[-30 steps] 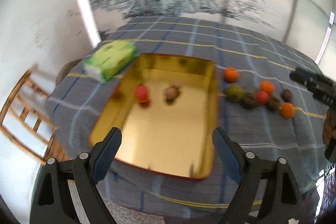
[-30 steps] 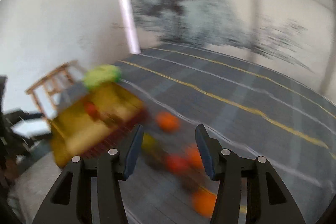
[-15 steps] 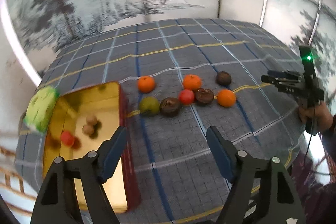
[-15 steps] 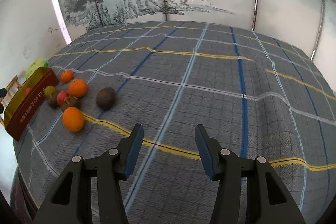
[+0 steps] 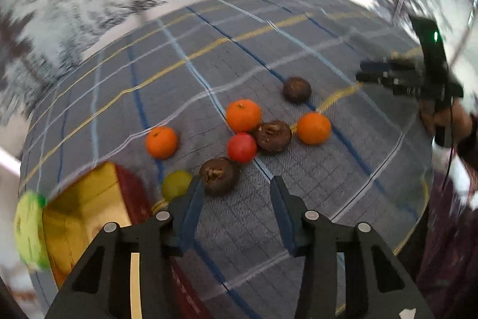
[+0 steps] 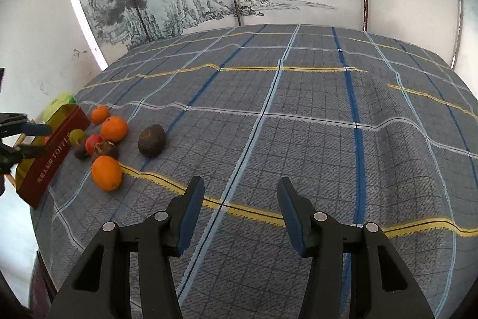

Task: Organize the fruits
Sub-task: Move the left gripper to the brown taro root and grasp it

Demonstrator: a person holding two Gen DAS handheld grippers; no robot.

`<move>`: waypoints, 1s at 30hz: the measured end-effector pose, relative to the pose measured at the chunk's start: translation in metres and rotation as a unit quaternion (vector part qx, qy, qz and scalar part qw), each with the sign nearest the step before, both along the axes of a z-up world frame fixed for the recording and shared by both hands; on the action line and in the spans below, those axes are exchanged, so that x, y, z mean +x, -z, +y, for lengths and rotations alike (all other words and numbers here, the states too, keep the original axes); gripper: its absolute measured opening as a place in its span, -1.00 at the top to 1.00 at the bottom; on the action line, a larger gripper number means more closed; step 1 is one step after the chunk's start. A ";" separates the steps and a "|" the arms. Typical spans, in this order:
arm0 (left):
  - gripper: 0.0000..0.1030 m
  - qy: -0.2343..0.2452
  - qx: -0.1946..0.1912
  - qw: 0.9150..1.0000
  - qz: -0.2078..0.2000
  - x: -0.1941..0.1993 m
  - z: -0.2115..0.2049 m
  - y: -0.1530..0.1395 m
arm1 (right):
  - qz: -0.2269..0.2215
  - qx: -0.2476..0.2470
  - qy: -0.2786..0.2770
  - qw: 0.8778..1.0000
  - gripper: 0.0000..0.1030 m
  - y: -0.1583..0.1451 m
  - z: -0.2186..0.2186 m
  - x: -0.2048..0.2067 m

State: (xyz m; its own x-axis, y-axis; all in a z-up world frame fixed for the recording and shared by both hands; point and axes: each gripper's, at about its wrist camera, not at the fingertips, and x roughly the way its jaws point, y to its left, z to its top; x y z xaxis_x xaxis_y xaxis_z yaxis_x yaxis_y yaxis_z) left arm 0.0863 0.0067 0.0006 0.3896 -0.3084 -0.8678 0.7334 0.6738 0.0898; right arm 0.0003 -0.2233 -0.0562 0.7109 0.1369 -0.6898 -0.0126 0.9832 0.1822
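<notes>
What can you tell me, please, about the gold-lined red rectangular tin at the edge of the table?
The gold-lined red rectangular tin looks like metal: shiny gold inside, dark red outside, with pale lettering reading TOFFE along its long wall. It stands open, with no lid in view, at the left edge of the checked tablecloth. A soft green packet lies against its far side, and a small green fruit sits just beside its red wall; whether they touch is unclear. Its contents are mostly hidden.

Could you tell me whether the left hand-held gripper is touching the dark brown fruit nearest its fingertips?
Apart. In the left wrist view the left hand-held gripper has nothing between its jaws, and the dark brown fruit lies just beyond its left fingertip, with tablecloth between the pads.
</notes>
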 end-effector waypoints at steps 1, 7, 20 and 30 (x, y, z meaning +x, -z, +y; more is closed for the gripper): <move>0.25 0.008 0.005 1.000 0.006 0.004 -0.002 0.004 | 0.001 0.001 -0.001 1.000 -0.01 0.000 0.000 0.000; 0.28 0.036 0.044 0.998 0.012 0.028 -0.010 0.022 | 0.002 -0.002 -0.002 1.000 -0.01 0.001 0.002 0.000; 0.42 0.011 0.059 0.998 0.013 0.044 -0.008 0.045 | 0.012 -0.001 0.002 1.000 -0.01 0.004 0.003 0.004; 0.43 -0.109 -0.024 0.994 0.001 0.009 0.010 0.010 | 0.017 0.002 0.002 1.000 -0.02 0.006 0.001 0.005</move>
